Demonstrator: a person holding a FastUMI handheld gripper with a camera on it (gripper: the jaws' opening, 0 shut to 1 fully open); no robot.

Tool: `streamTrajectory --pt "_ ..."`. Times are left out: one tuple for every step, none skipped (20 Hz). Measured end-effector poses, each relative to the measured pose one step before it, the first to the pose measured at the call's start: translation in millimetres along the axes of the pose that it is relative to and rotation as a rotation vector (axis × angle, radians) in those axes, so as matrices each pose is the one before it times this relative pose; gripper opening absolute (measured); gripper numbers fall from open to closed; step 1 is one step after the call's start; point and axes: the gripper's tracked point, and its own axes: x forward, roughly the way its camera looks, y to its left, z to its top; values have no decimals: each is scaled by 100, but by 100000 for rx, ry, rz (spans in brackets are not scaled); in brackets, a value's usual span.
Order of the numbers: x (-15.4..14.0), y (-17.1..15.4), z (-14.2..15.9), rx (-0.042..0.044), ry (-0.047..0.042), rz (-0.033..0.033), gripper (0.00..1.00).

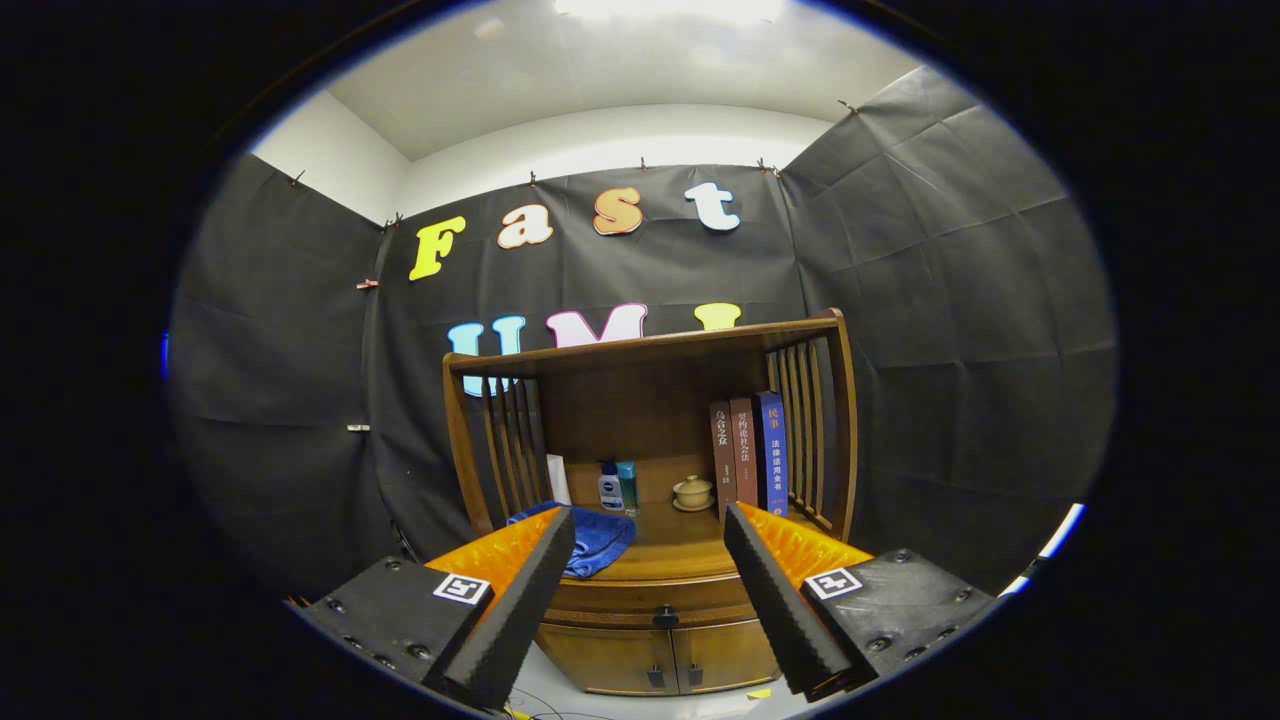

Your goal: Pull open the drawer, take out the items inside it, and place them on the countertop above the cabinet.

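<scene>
approach step: the tool (650,560) hung open, well short of the drawer knob (665,617) ahead between its fingers, which the next move had to reach and pinch.

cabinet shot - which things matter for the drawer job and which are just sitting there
For the job: drawer, shut; its knob; countertop; gripper, open, short of the cabinet.

Just lying about: blue towel, two bottles, lidded cup, three books.
</scene>
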Motion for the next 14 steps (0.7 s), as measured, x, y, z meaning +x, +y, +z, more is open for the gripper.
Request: streamTrajectory --pt "115 53 -51 -157 209 89 98" --pt "165 11 -148 -249 419 -127 99" --pt "64 -87 -166 -224 167 -200 99" --pt "127 -35 -228 -24 183 -155 99" --pt "82 -15 -320 152 245 -227 98" --pt "397 -123 -349 287 545 -330 98" --pt "347 -115 -594 336 825 -331 99" --pt "450 -133 -699 268 1142 -525 99" --pt "190 -224 -815 147 1046 -656 98" --pt "544 -259 -708 -93 1210 -859 98" --pt "510 -94 -777 -176 997 -656 98" --pt "517 -83 -785 -216 1069 -246 99" --pt "540 -23 -813 -258 997 -5 98" --pt "740 162 -932 -270 1125 443 99"
